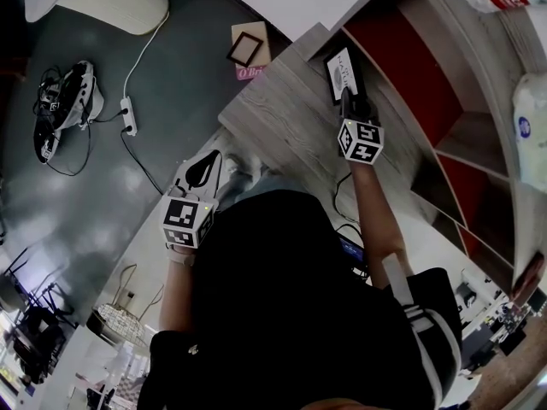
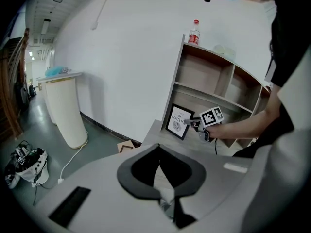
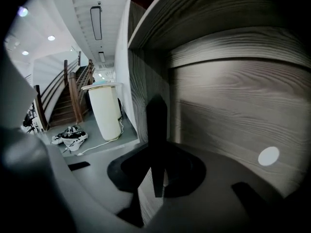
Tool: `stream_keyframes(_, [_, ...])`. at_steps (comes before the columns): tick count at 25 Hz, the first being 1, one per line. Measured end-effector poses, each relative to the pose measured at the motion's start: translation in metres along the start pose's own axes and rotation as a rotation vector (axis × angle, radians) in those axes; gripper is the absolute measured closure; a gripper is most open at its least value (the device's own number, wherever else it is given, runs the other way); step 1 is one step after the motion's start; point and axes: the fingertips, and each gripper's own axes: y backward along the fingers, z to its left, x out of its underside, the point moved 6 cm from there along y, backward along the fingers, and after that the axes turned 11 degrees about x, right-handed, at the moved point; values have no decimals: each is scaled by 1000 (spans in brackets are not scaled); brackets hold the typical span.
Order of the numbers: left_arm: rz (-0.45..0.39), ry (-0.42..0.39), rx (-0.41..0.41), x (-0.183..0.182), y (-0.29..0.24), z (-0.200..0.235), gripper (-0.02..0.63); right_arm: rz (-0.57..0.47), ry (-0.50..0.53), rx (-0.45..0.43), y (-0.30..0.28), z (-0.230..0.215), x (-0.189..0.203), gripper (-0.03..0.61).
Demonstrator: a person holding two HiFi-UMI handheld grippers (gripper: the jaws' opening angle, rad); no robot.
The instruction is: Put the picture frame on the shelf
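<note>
Black-framed white-print picture frame (image 2: pixel 179 121): upright, at ledge of grey wood-grain shelf (image 1: pixel 282 118).
Right gripper (image 1: pixel 348 96): jaws clenched on frame's edge.
Left gripper (image 2: pixel 159 152): jaws together, empty.

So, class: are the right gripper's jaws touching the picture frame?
Touching. The right gripper view shows the frame edge-on, pinched between the jaws; the left gripper view shows the right gripper gripping its edge.
</note>
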Motion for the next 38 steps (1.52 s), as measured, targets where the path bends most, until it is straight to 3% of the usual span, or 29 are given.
stream_keyframes(13, [3, 27, -26, -2, 2, 0, 606, 27, 36, 119, -31, -27, 0, 513])
stream_keyframes(26, [13, 39, -23, 7, -1, -4, 606, 9, 201, 194, -52, -41, -5, 428])
stream_keyframes(38, [11, 17, -15, 15, 3, -6, 606, 34, 275, 230, -73, -49, -23, 354])
